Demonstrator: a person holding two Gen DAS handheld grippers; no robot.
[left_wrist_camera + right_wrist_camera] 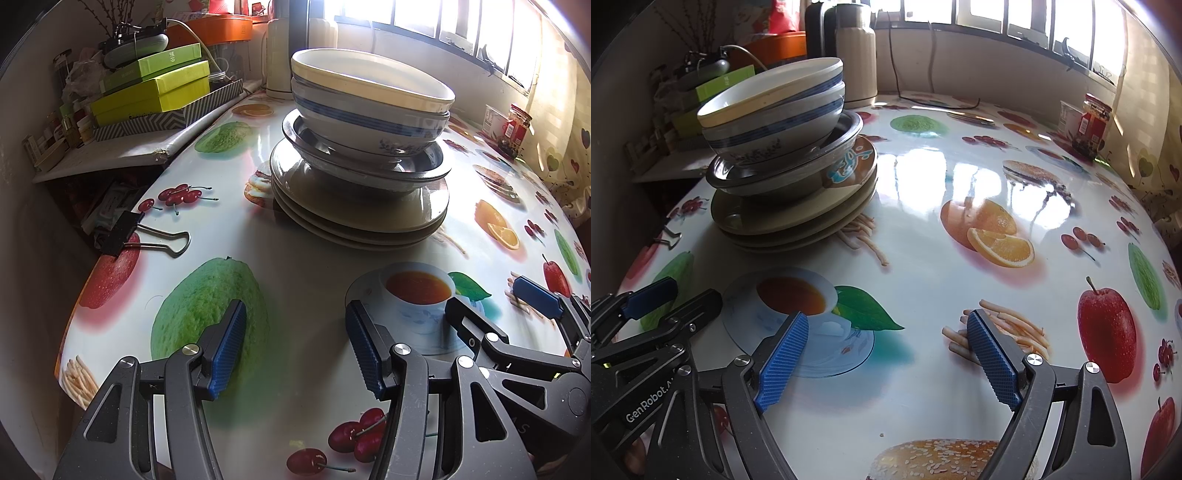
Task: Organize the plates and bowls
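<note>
The stack of dishes (360, 147) stands toward the far left of the fruit-print table (923, 206), ahead of both my tools. On top sit 2 nested blue-striped bowls (775, 110), the upper one tilted. Under them are a shiny metal dish (436, 162) and a pale bowl, then about 3 beige plates (354, 210) at the bottom. My left gripper (295, 347) hovers above the table near the stack, its jaws partly apart with nothing between them. My right gripper (886, 362) is just beside it, jaws spread wide and empty, over a printed teacup and fries. A black binder clip (125, 232) grips the table's left edge. Green boxes (155, 85) pile on a side shelf, and a red-labelled jar (1095, 122) stands by the window.
</note>
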